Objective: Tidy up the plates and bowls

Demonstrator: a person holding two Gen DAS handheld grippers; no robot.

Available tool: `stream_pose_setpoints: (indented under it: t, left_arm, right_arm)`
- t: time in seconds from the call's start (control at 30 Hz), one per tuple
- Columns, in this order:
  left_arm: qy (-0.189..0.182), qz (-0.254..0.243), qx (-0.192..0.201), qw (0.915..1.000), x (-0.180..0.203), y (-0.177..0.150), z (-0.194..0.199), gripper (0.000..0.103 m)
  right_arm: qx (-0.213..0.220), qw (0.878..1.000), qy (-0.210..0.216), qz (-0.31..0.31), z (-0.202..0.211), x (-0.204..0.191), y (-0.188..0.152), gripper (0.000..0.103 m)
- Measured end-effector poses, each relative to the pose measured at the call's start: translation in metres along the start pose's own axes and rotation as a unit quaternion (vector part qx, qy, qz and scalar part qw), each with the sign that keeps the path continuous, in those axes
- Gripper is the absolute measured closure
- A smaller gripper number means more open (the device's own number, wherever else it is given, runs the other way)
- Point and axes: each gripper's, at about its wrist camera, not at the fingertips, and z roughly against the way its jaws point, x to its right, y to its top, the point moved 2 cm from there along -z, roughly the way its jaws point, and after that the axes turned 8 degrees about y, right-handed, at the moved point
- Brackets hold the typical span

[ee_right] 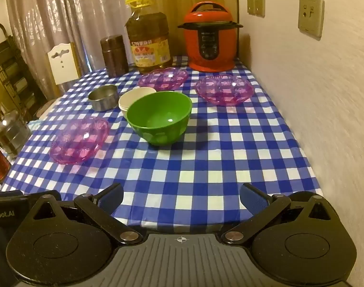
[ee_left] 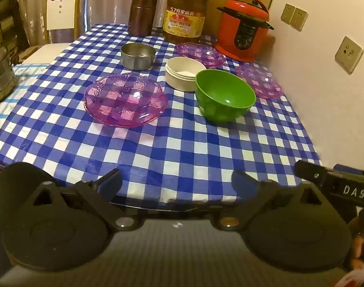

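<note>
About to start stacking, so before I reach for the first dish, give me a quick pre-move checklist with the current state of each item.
1. Left gripper open, nothing between its fingers: ok.
2. Right gripper open, nothing between its fingers: ok.
3. All three purple plates in sight, near-left, back, right: ok.
4. Green bowl upright and empty: ok.
5. White bowl clear of neighbours: not ok, the green bowl sits right against it.
6. Steel bowl standing free: ok.
</note>
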Motion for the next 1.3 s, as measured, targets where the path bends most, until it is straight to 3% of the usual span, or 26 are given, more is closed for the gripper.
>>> stream_pose_setpoints:
  t: [1.3]
  left_arm:
    - [-0.012,0.002,0.003,0.9999,0.0017,0.0018,0.0017,0.009]
  right_arm:
    - [-0.006,1.0,-0.006,0.014,-0.0019,-0.0026,0.0005,0.0]
